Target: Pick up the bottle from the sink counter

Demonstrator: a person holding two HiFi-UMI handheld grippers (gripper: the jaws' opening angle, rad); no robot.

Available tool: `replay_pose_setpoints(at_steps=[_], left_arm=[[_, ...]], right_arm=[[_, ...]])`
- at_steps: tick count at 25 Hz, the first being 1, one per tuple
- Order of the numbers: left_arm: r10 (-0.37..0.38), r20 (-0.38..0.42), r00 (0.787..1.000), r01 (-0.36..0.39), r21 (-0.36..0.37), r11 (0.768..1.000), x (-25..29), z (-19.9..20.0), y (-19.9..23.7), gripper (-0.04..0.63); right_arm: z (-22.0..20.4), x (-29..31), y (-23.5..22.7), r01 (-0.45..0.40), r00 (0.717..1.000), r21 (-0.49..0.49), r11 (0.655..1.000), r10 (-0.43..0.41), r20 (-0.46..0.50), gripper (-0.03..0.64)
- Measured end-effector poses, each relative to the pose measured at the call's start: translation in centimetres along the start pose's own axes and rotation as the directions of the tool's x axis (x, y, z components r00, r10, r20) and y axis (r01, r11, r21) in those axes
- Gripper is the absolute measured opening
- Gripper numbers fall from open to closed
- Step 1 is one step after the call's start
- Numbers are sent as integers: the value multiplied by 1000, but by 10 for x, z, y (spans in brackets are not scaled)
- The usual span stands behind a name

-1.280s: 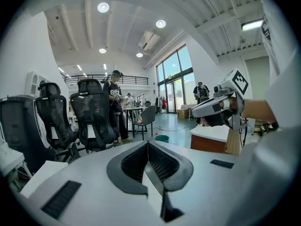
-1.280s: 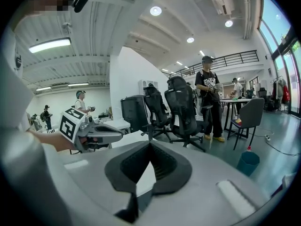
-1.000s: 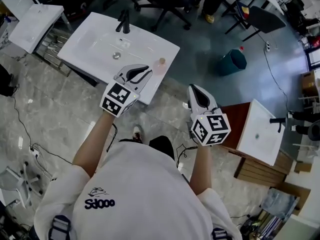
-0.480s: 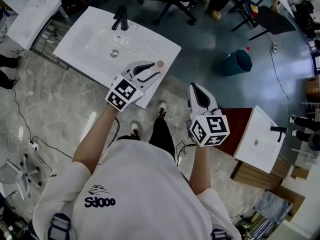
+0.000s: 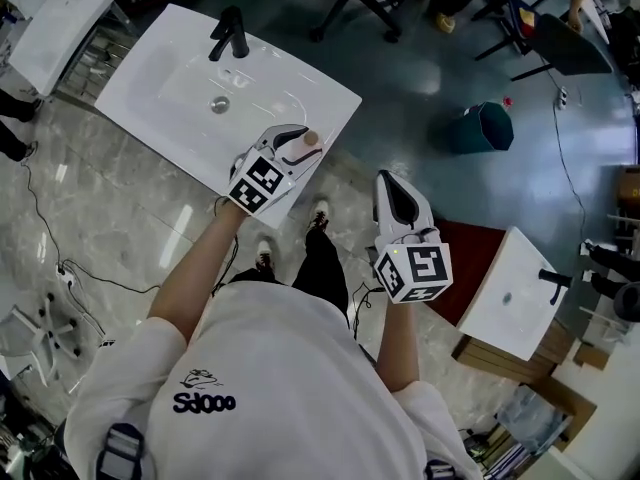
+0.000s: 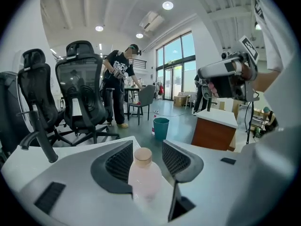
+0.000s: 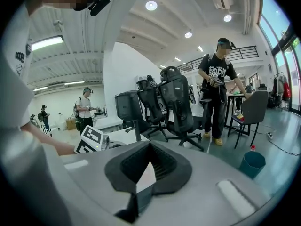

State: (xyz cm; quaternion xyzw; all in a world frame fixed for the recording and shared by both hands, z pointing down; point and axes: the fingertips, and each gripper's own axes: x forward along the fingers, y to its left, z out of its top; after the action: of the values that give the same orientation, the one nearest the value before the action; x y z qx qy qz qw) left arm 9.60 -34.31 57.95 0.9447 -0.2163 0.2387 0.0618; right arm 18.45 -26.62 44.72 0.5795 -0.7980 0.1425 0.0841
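1. Big open workshop. Head view only: floor [image 5: 110,228] is pale marble-look tile near the person, blue-grey further out. Gripper views only: white ceiling w/ round lights, tall windows.
2. White counter [image 5: 165,73], one-piece sink top lying diagonal in head view, w/ drain [image 5: 220,104] and black tap [image 5: 228,34]. Another white sink top sits on a brown cabinet [image 5: 455,258] to the R, well apart.
3. Black mesh chairs [image 6: 80,88] beyond counter. Gripper views show them whole; head view gets only bases at top edge.
4. A bystander [image 6: 120,81] in black tee stands behind the chairs, seen from both gripper views.
5. Teal bin [image 5: 483,128] on the blue floor, well apart from counter.
6. The R gripper [image 5: 398,193] is held over floor, clear of counter. Own view: jaw tips together, nothing between. Clenched, empty.
7. The L gripper [image 6: 146,144] is at counter's near R corner. Jaws opening, bottle between them, gap visible on its R side, pads not pressing. Released.
8. Small bottle [image 6: 143,175]: pale pink see-through body, round tan cap, upright at that counter corner; base hidden by gripper body. Head view shows little but the cap; L gripper view gives neck and body.
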Motion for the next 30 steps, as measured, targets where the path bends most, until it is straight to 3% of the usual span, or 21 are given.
replay_pose_setpoints(at_steps=[5,12,18,22,26,30], left_arm=[[9,-12,1000,-9,-19,1000,19,-11,7,195],[-63,-6,998,63,4,998,41,-20,4,195],[-52,-7,999,52,1,999,50,-27,10,191],[-56,12,998,56,4,998,54,-27,8,150],[-28,37,999,28,15,999,56,-25,10,140],[-3,53,999,-1,76,997,56,-23,6,112]], right_arm=[[-10,9,-17,5,999,22,1000,-4,-34,9],[-24,16,-27,6,998,24,1000,-5,-69,9],[-29,18,-26,-22,997,-39,999,19,-73,9],[-32,19,-27,-21,996,-62,998,16,-86,9],[-37,18,-32,-4,995,-47,999,-1,-101,9],[-42,13,-36,14,994,-9,1000,-15,-112,9]])
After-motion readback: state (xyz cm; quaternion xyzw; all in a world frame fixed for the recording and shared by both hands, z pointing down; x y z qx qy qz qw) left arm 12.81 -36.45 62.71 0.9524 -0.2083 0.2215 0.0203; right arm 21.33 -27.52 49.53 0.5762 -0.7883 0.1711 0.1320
